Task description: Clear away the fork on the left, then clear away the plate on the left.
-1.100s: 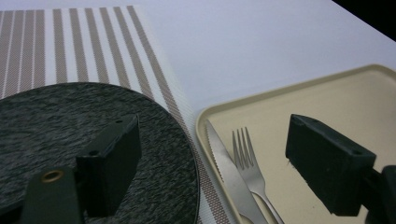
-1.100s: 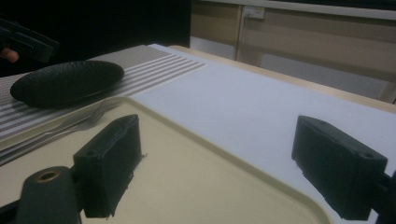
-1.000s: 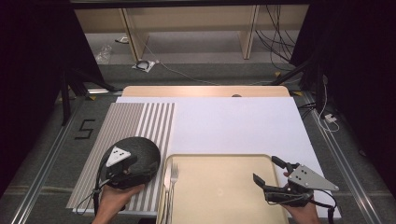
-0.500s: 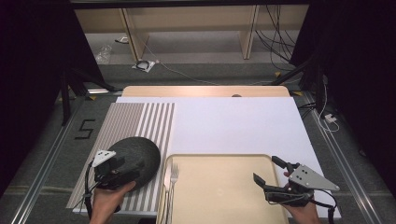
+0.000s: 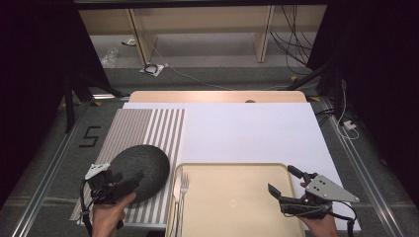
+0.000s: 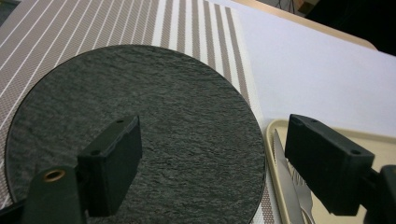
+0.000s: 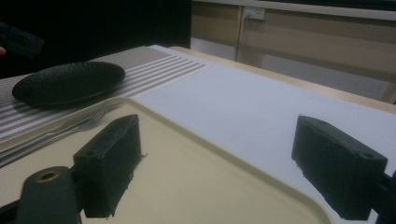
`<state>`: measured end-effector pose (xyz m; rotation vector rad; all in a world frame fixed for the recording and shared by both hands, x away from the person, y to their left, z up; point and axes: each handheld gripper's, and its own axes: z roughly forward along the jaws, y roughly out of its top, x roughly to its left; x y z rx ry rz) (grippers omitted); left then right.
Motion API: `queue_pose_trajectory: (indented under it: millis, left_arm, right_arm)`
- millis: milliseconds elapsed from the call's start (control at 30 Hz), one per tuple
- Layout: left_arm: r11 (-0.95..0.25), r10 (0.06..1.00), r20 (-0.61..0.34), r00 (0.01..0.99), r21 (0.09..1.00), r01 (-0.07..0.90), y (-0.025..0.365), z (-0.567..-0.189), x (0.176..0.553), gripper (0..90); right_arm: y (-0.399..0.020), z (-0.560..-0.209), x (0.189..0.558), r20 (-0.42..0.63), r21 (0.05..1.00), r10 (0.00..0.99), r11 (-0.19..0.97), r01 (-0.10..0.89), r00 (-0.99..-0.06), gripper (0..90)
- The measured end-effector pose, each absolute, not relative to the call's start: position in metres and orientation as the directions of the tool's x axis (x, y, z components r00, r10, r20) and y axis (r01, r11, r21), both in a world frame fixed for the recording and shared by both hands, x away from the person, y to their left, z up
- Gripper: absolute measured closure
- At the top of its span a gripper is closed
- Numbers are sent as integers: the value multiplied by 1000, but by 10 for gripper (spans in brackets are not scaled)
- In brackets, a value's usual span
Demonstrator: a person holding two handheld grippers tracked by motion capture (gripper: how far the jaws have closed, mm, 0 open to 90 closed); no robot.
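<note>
Resting flat on the striped mat point(image 5: 148, 126), the dark plate point(image 5: 141, 170) seems placed. Left gripper point(image 5: 121, 185) hovers spread above it; right gripper point(image 5: 284, 190), likewise spread, waits over the tray point(image 5: 232, 197), whose fork point(image 5: 184, 185) probably remains to be set.

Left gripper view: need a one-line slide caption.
Open left gripper above a dark round plate on a striped placemat, cutlery at the tray's edge.

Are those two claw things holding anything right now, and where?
No. The left gripper is open over the dark plate; the right gripper is open over the tray.
</note>
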<state>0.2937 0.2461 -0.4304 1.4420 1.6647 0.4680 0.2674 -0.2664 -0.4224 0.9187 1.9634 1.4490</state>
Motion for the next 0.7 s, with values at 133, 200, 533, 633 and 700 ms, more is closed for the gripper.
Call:
queue_pose_trajectory:
  millis: [133,200,533,633,700]
  left_arm:
    - [315,917,-400,7,733,602,253,-432,293,190]
    - [332,912,-410,-7,727,601,256,-433,293,190]
    - [435,870,-487,-80,680,591,268,-440,290,185]
    - [471,855,-508,-110,667,577,272,-441,287,185]
    - [488,849,-513,-127,669,562,275,-441,285,185]
  right_arm:
    - [-266,-423,268,-24,958,774,198,206,-633,165]
    - [-267,-423,268,-20,959,775,194,208,-631,165]
    - [-267,-422,267,-28,960,775,196,199,-631,165]
    - [-266,-422,267,-24,961,773,194,199,-634,165]
    - [-265,-422,267,-24,959,775,196,205,-631,165]
